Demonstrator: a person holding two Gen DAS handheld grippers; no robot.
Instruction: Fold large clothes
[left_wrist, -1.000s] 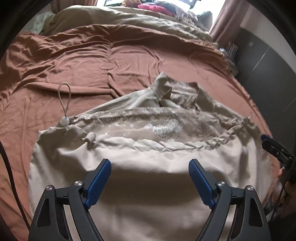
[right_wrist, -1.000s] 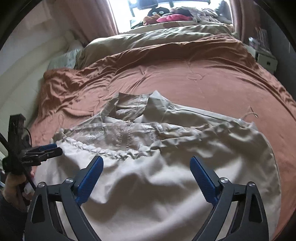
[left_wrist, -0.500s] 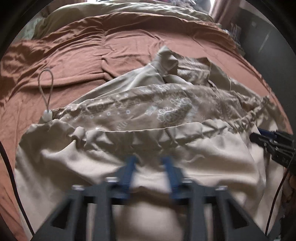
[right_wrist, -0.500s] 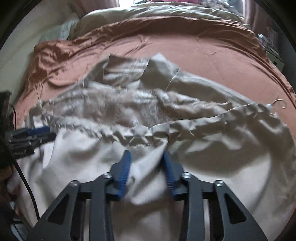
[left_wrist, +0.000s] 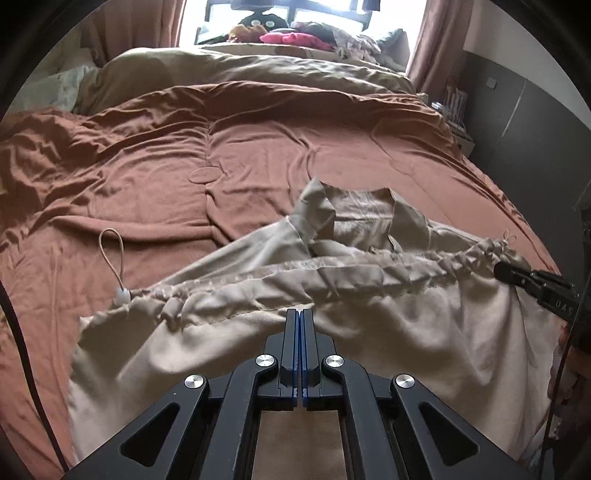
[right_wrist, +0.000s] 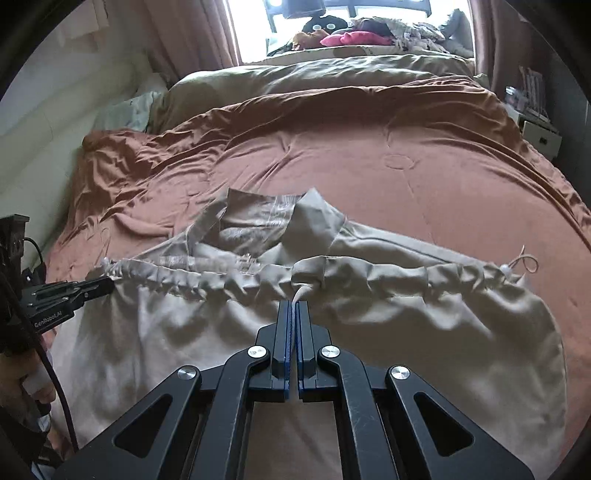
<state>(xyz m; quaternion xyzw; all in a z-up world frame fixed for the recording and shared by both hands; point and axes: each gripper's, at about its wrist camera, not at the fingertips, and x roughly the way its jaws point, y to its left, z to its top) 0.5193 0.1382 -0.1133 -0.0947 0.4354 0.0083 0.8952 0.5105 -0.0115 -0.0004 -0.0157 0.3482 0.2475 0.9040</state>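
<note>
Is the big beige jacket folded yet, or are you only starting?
Only starting. Done: the beige jacket lies spread on the brown bedspread. In hand: the left gripper and right gripper have both pinched its gathered hem. Left: every fold; nothing's doubled over yet.

Daylight enters from the window (left_wrist: 295, 14) at the far end of the room; it is blown out to white in both views. The brown bedspread (left_wrist: 258, 155) takes soft, even light with gentle sheen on its creases. The beige garment (right_wrist: 406, 332) shows shallow shadows in its folds, slightly smeared by motion near its gathered hem (most so in the right wrist view). Strong fisheye bending curves the bed edges. Black vignette fills the corners. Near foreground reads dimmer than the far bedding.
</note>
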